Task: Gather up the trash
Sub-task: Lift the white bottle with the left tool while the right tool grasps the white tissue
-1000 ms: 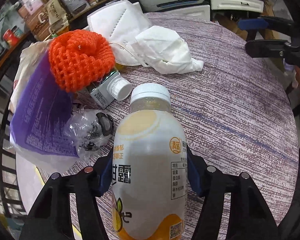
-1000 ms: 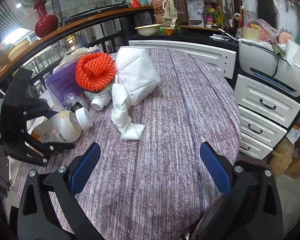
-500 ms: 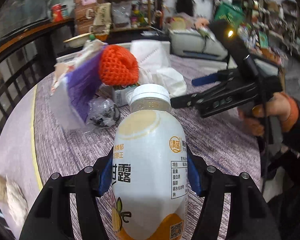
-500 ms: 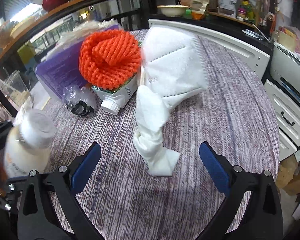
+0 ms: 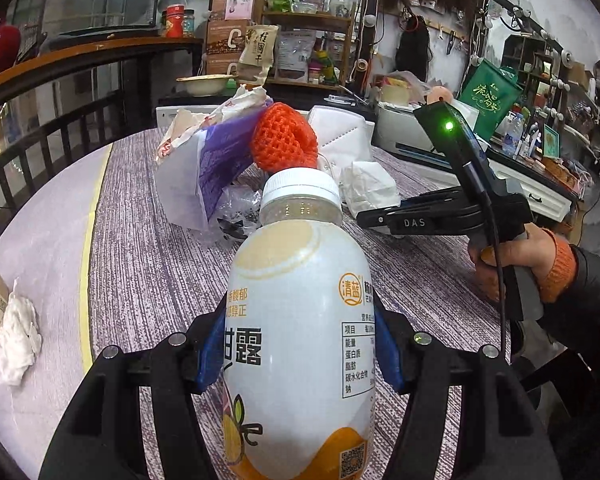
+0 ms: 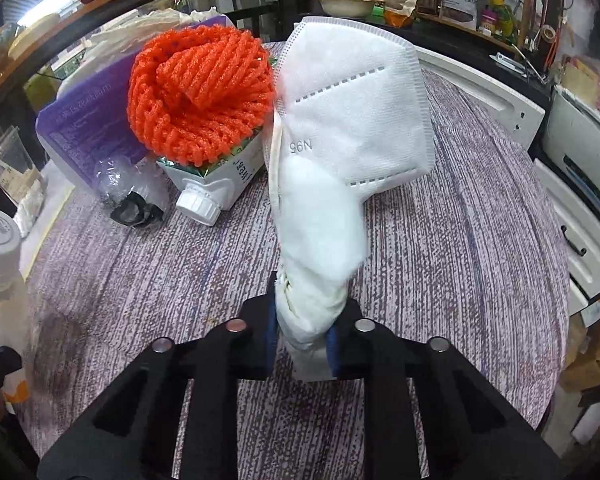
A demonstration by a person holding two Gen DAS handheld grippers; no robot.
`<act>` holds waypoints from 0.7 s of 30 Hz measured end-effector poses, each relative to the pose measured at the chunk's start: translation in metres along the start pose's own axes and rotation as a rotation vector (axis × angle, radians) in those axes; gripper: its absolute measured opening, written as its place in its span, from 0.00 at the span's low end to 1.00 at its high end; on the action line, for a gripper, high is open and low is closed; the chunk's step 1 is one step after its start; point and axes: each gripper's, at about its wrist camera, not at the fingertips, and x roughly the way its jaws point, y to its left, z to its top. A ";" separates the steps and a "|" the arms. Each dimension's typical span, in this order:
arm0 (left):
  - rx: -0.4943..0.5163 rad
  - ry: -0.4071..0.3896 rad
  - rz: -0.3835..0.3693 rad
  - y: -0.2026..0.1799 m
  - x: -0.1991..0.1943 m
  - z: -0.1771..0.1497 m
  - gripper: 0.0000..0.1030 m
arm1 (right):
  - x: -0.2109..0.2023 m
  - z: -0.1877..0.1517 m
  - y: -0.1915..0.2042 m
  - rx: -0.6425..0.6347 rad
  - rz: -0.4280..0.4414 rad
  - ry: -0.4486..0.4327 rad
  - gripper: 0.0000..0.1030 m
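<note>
Through our left wrist view we see what the right one hides: the person's hand in an orange cuff gripping the handle of our right tool, its tips low beside a crumpled white tissue on the worktop. The same view shows another wad of tissue lying on the pale floor, off the worktop's edge. Our left tool is clamped on a plastic drink bottle, its blue pads pressed to both sides; the white cap is on, and we cannot tell what is inside.

The right wrist view shows the grip itself: our right tool is pinched narrow on the twisted end of the white tissue, which rises toward an N95 mask just behind it. Left of the mask an orange foam net sits on a small carton lying on its side with its white screw cap on. Beside it lie a crumpled clear wrapper and a purple bag.
</note>
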 end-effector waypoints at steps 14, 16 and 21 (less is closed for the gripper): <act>0.044 -0.016 -0.032 -0.045 0.013 0.000 0.59 | -0.060 -0.043 -0.025 0.038 0.017 -0.126 0.14; 0.052 -0.019 -0.050 -0.056 0.016 0.002 0.59 | -0.073 -0.055 -0.035 0.053 0.004 -0.148 0.14; 0.087 -0.011 -0.096 -0.086 0.029 0.007 0.59 | -0.099 -0.086 -0.055 0.076 -0.061 -0.195 0.14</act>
